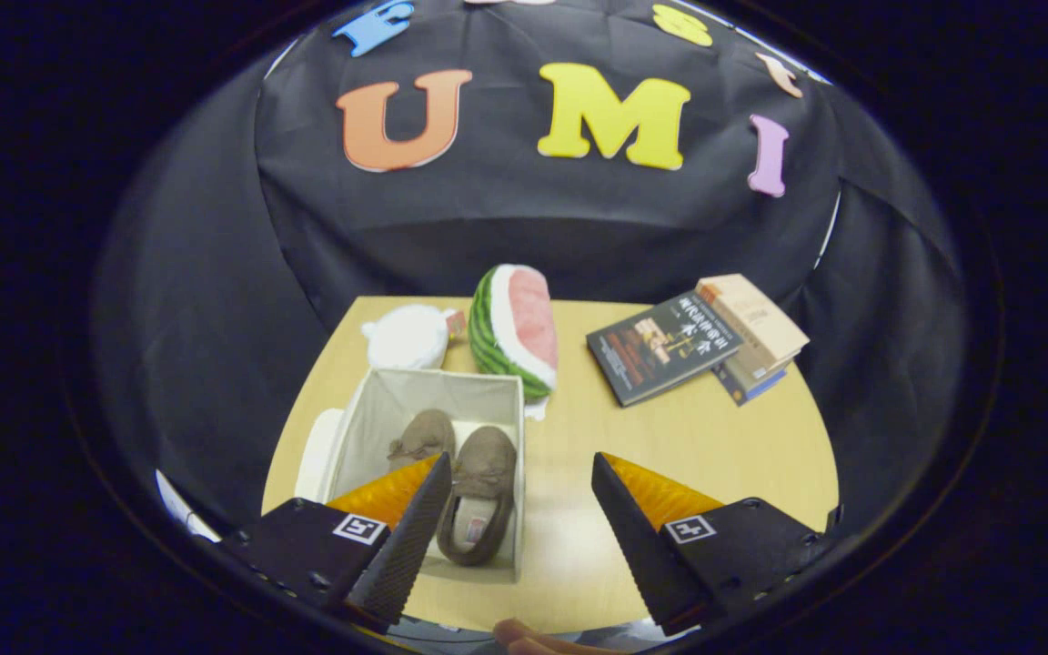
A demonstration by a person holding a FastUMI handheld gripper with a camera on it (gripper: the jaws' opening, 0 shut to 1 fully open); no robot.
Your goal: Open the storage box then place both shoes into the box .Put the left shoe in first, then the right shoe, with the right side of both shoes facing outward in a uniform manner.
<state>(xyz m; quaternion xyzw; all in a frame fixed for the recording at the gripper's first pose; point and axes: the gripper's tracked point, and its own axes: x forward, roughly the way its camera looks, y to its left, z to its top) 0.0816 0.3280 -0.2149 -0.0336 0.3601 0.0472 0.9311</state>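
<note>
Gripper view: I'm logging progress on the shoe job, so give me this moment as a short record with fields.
box: open, on the table
shoes: two brown slippers side by side inside the box
claw: open, holding nothing, one finger over the box's near corner
behind box: watermelon plush, white plush
beyond the other finger: stacked books

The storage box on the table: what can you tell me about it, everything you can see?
The storage box is a pale, fabric-looking open-topped bin standing upright on the wooden table. Two brown slippers lie side by side inside, toes pointing away. Something white, perhaps its lid, lies against its far-left side. A watermelon plush leans at its back corner, beside a white plush. The open gripper hovers empty over its near edge.
</note>
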